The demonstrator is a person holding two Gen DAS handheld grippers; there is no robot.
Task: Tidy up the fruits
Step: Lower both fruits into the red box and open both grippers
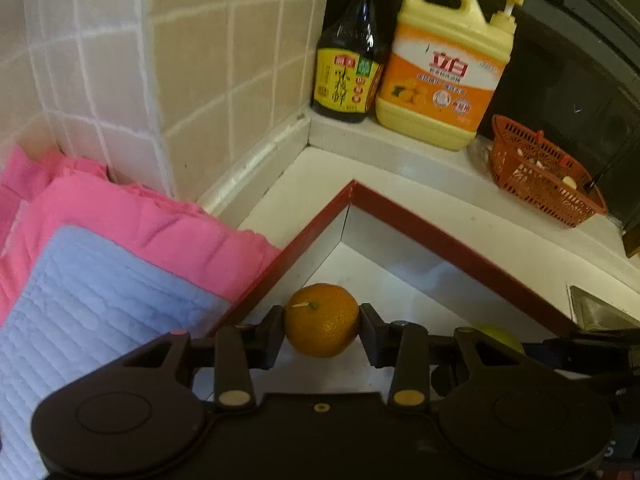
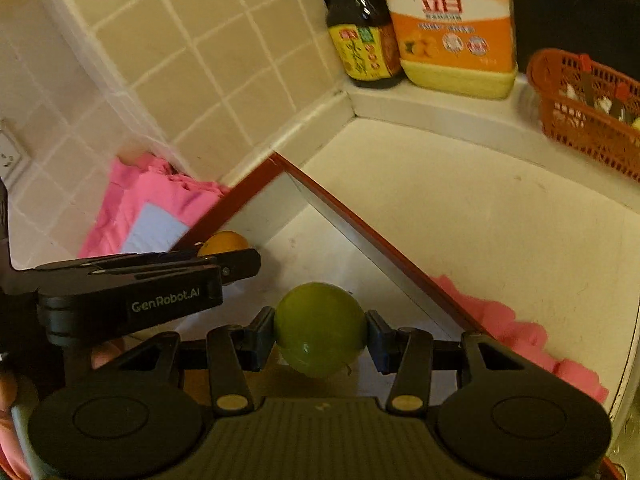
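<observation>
At far left a pink cloth (image 1: 132,216) lay against the tiled wall (image 1: 192,92), with a blue cloth (image 1: 92,292) spread on top of it. Just right of them sat a red-rimmed tray (image 1: 420,224) on the counter (image 1: 460,196), its white floor showing. The left gripper (image 1: 322,322) was over that tray, its fingers (image 1: 274,326) clamped on an orange (image 1: 322,320), stem side facing the camera, close to the tray's near-left rim. A sliver of green fruit peeked out behind the gripper's right arm.

Over in the right wrist view, the left gripper (image 2: 236,264) came in from the left edge, the orange (image 2: 224,242) tucked behind it by the tray wall (image 2: 256,208). The right gripper (image 2: 320,330) held a lime (image 2: 320,328) squeezed between both fingers (image 2: 378,340), above the tray floor.

Back in the corner stood a dark bottle (image 1: 350,48) touching a yellow jug (image 1: 448,68). Farthest right was a red basket (image 1: 540,176), holding small bits too blurred to name. More pink cloth (image 2: 520,332) lay past the tray's right rim.
</observation>
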